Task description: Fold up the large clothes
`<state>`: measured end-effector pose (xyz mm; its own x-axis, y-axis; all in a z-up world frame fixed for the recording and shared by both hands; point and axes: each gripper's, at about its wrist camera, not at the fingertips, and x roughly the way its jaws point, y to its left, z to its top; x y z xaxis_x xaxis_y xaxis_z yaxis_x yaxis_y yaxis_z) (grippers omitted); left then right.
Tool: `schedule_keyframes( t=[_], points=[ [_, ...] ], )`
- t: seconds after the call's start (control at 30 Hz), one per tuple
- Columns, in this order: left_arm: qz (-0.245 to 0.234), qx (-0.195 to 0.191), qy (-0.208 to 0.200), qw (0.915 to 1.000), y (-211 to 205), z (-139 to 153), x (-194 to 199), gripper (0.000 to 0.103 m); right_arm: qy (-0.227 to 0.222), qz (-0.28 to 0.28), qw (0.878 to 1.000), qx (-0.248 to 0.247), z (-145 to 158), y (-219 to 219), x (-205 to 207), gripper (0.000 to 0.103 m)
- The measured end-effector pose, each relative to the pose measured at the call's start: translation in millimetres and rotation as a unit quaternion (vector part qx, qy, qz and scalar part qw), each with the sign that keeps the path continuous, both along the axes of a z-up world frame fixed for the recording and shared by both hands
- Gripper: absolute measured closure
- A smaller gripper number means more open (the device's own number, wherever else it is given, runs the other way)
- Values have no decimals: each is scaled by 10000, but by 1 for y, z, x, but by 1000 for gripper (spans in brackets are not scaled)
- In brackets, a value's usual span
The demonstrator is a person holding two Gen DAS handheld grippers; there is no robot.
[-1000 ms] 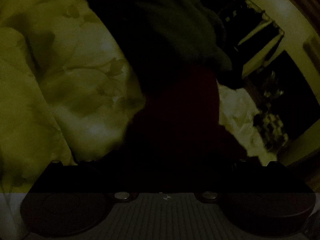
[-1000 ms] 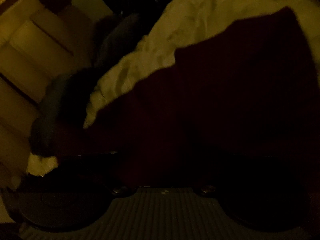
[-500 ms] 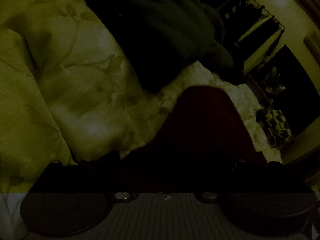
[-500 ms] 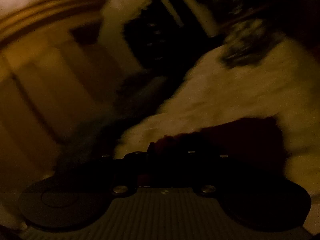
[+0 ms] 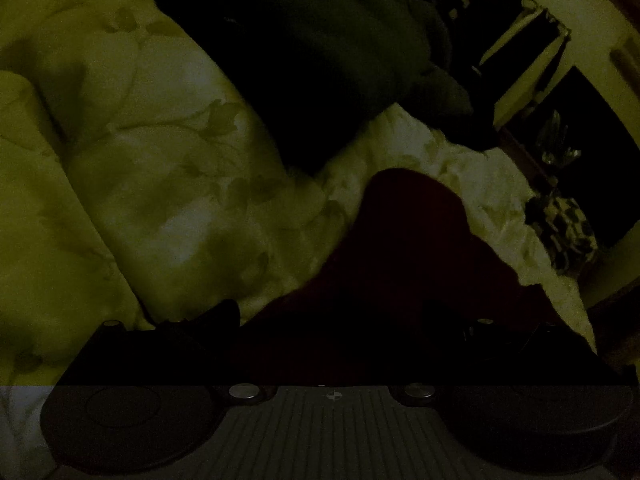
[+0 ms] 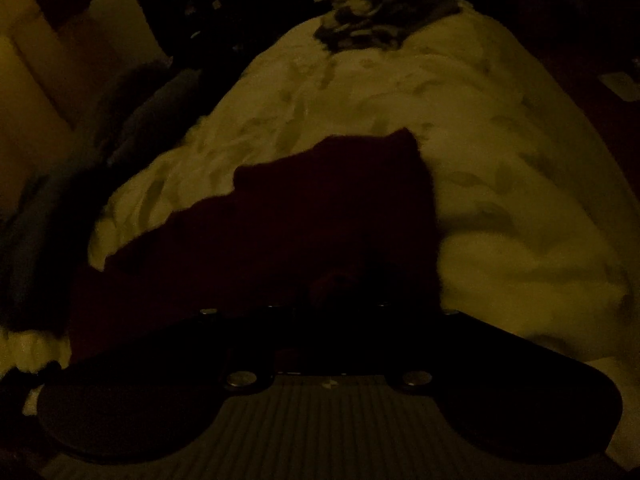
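Very dark frames. Bed with a pale leaf-print duvet (image 5: pixel 168 184) filled most of both views. A big dark grey-green garment (image 5: pixel 320 48) lay heaped on the duvet at the far side, top of the left wrist view. The dark red garment (image 6: pixel 320 208), the piece being folded, lay across the duvet in front of both grippers, running from the middle of each view down to the fingers. A black-and-white patterned item (image 6: pixel 380 8) sat at the far end of the bed. Left gripper (image 5: pixel 332 320): fingers spread wide, red cloth lying between them, pads not pressing on it. Right gripper (image 6: pixel 332 292): fingers had just been closing, now drawn near together, pinching a bunched fold of the red cloth.
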<state>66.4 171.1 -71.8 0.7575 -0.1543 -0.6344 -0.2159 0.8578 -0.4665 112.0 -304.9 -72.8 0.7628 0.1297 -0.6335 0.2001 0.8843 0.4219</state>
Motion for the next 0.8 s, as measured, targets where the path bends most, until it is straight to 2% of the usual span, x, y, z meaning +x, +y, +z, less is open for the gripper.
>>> schedule_keyframes(
  t=[0.03,0.07,0.1,0.13,0.17,0.2,0.3,0.37,0.4,0.47,0.5,0.53,0.57,0.63,0.67,0.73,0.8],
  points=[
    [3,-12,-6,10000,0,0,0,0,-136,-84,9998,-114,8,-1,-3,83],
    [10,-30,-11,10000,1,0,-1,0,-275,-194,9986,-401,16,1,-8,95],
    [16,-53,-11,10000,2,0,-1,0,-385,-358,9954,-796,23,2,-10,102],
    [27,-72,-5,10000,2,0,-1,0,-470,-502,9910,-1145,30,2,-13,101],
    [37,-94,5,9999,2,2,-2,0,-479,-577,9891,-1268,32,-1,-14,101],
    [55,-130,12,9999,2,4,-2,0,-407,-574,9915,-1097,31,-7,-13,100],
    [-16,-234,-80,9997,3,21,3,0,-468,-750,9961,-73,19,-25,-19,87],
    [-59,-134,-278,9995,0,39,13,0,-647,-545,9964,-65,23,-18,-18,74],
    [-87,-13,-370,9993,-3,48,19,0,-784,-415,9960,-96,26,-11,-19,71],
    [-292,358,-527,9975,-16,69,37,0,-1010,40,9948,-143,34,4,-18,52],
    [-483,582,-585,9954,-26,78,47,0,-1032,311,9941,-141,36,12,-15,46],
    [-747,929,-670,9906,-39,88,60,0,-1008,565,9932,-107,36,20,-11,41],
    [-917,1276,-745,9848,-51,94,70,0,-929,801,9924,-74,33,27,-8,41],
    [-1088,2137,-772,9677,-78,103,92,0,-656,968,9931,-75,22,36,-1,41],
    [-1123,2464,-680,9602,-89,104,102,0,-478,989,9939,-100,16,38,3,41],
    [-1351,2980,-223,9447,-109,99,125,0,-225,976,9949,-86,7,37,10,41],
    [-1555,3204,136,9343,-123,86,139,0,-170,928,9955,68,3,32,15,41]
  ],
)
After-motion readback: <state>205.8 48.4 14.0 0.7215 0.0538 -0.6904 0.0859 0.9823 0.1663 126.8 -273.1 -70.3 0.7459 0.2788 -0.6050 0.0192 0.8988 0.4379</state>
